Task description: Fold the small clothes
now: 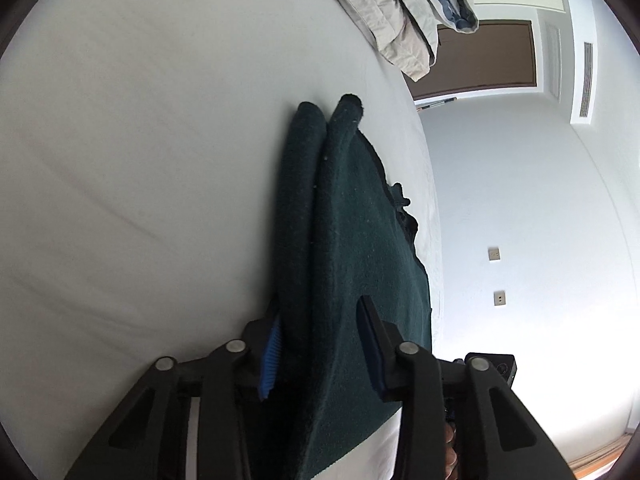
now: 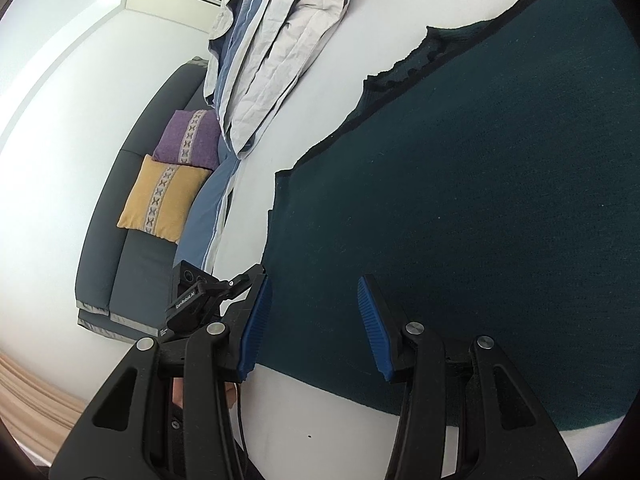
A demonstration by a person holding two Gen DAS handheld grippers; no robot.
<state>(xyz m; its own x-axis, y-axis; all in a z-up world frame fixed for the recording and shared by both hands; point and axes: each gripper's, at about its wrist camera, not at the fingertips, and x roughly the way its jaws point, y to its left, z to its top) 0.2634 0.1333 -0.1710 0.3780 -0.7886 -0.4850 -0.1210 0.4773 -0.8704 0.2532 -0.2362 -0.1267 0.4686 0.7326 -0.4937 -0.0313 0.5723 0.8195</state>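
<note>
Two grippers are seen over a dark green sweater [image 2: 460,208] that is spread on the white bed [image 1: 160,160]. In the left wrist view the sweater [image 1: 360,264] is seen edge-on, with two sleeves folded side by side along its body, their rounded cuffs pointing away from the camera. The left gripper [image 1: 320,344] is placed over the near hem of the sweater, with its blue-padded jaws set apart; a thick fold of the knit sits between them, but whether the pads press on it cannot be told.

In the right wrist view the right gripper [image 2: 316,320] is held over the near corner of the sweater, its jaws spread wide and nothing pinched between them; the left pad lies just at the side edge of the sweater and the right pad over its flat body. The ribbed collar is seen along the far edge of the sweater. Beyond the sweater, a bundle of pale and blue bedding [image 2: 272,52] is laid on the bed. Beside the bed, past the sweater's side edge, a dark sofa [image 2: 128,216] is seen carrying a purple cushion [image 2: 188,136] and a yellow cushion [image 2: 160,196].
</note>
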